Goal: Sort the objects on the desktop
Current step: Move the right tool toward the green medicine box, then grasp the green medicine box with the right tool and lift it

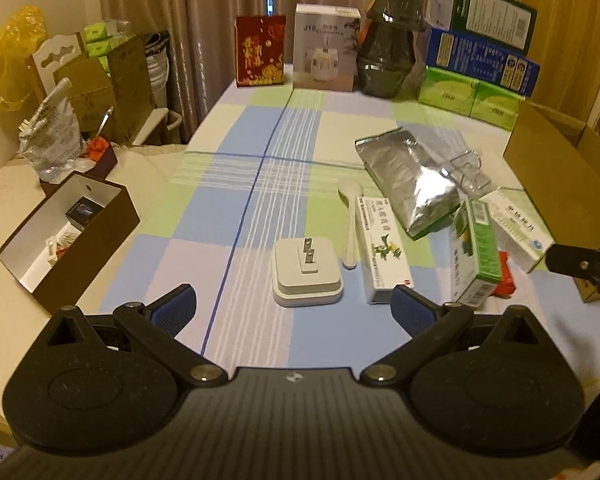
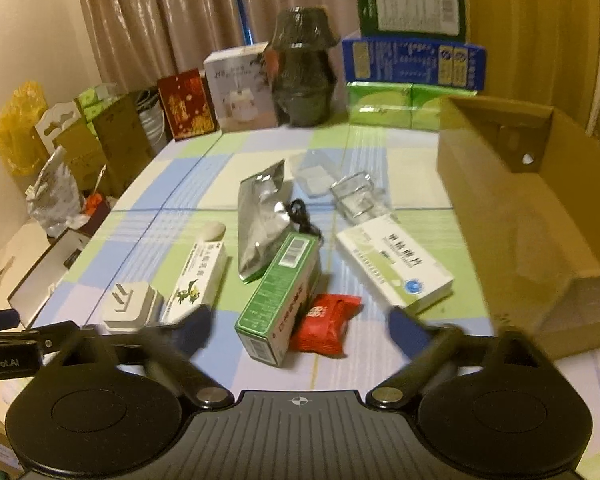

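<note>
Loose objects lie on a checked tablecloth. A white plug adapter sits just ahead of my open, empty left gripper. Next to it lie a white spoon, a white medicine box, a silver foil pouch, a green box, a red packet and a white-green box. My right gripper is open and empty, hovering over the green box and red packet.
A brown open tray sits at the table's left edge. A large cardboard box stands open at the right. Clear plastic containers and a black cable lie mid-table. Boxes and a dark jar line the far edge.
</note>
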Demonstrator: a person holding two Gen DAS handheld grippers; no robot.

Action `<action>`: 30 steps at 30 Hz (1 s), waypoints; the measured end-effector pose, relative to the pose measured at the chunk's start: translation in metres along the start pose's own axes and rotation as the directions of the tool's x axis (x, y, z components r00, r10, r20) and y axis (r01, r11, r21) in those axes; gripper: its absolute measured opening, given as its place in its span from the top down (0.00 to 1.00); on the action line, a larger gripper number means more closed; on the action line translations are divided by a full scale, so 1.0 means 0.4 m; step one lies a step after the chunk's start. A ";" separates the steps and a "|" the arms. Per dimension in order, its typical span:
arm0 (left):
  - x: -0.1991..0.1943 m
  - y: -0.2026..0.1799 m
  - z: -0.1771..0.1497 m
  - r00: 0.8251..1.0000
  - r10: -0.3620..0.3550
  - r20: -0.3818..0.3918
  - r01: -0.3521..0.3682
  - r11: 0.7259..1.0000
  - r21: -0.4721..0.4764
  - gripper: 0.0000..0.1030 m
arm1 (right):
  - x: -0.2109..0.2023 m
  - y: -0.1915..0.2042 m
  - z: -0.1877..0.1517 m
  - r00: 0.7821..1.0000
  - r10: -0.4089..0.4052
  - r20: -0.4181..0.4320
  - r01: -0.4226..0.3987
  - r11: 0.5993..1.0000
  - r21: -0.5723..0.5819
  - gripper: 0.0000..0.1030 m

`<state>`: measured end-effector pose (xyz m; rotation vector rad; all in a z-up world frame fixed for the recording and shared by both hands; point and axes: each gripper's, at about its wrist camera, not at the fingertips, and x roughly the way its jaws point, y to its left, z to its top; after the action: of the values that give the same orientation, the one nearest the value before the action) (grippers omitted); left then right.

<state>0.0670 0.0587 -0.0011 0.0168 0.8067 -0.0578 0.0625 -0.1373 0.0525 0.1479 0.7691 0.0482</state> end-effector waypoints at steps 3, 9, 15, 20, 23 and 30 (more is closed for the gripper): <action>0.041 0.006 -0.003 1.000 -0.014 -0.004 0.014 1.000 0.010 0.01 | 0.046 0.001 -0.006 1.000 0.001 -0.016 -0.001 1.000 0.002 0.24; 0.108 0.019 -0.003 1.000 -0.025 -0.008 0.026 1.000 0.011 0.02 | 0.114 0.018 -0.014 1.000 0.019 -0.014 -0.020 0.999 -0.032 0.25; 0.155 0.033 0.002 0.999 -0.040 -0.005 0.040 0.999 -0.004 0.03 | 0.178 0.042 -0.018 0.999 -0.003 -0.041 0.000 0.997 -0.082 0.35; 0.183 0.029 -0.001 0.998 -0.055 0.001 0.055 0.998 0.010 0.03 | 0.212 0.053 -0.019 0.998 0.010 -0.064 -0.015 0.996 -0.088 0.45; 0.195 0.029 -0.003 0.998 -0.067 0.006 0.066 0.998 0.015 0.08 | 0.221 0.062 -0.020 0.998 0.001 -0.066 -0.008 0.995 -0.104 0.54; 0.228 0.027 -0.008 0.996 -0.088 -0.006 0.088 0.996 0.022 0.14 | 0.230 0.050 -0.024 0.997 -0.022 -0.077 0.014 0.995 -0.097 0.65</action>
<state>0.1284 0.0657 -0.0692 0.0025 0.8115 -0.1499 0.1220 -0.1076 -0.0148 0.0480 0.8443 0.0739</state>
